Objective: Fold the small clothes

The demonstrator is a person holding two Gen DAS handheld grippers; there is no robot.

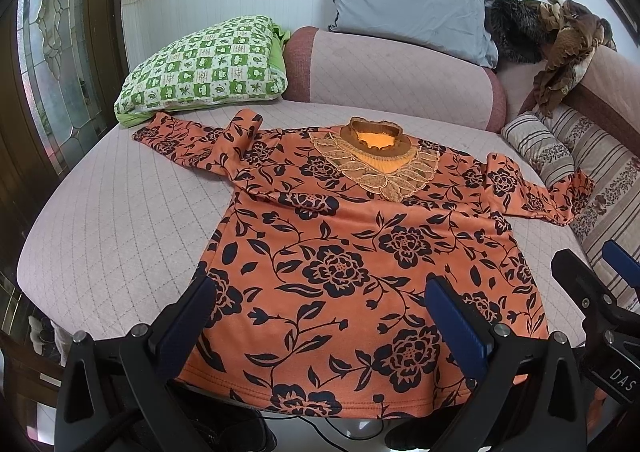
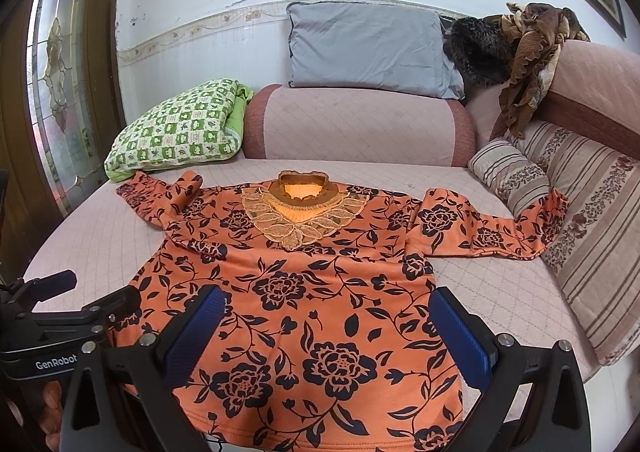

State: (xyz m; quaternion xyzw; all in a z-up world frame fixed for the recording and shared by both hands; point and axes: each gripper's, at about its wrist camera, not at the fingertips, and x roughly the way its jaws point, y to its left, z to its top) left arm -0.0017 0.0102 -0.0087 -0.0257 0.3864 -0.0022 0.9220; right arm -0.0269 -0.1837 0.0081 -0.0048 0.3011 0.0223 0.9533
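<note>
While both grippers hover low over the near hem of the garment, neither one has hold of anything. The left gripper (image 1: 320, 316) has its two blue-padded fingers (image 1: 456, 324) spread wide apart, with orange cloth showing in the gap between them; whether the fingertips touch the cloth cannot be told. The right gripper (image 2: 332, 328) is spread just as wide, its blue-padded fingers (image 2: 460, 336) also framing the lower part of the garment. Both point forward, away from the person, toward the neckline, and they sit side by side: the right gripper's black frame appears at the right edge of the left wrist view, and the left gripper's frame at the left edge of the right wrist view. The garment is an orange long-sleeved top with a black floral print (image 1: 360, 252), lying flat and face up on a pale pink quilted sofa seat (image 1: 112, 219), with a lace collar panel (image 1: 376, 167) at the far end. Both sleeves are stretched out to the sides. Near the left sleeve lies a green and white checked pillow (image 1: 200, 71). A grey cushion (image 2: 368, 47) leans on the wall behind, and a striped floral cushion (image 2: 592, 211) rests at the right, where the right sleeve's cuff reaches it.
</note>
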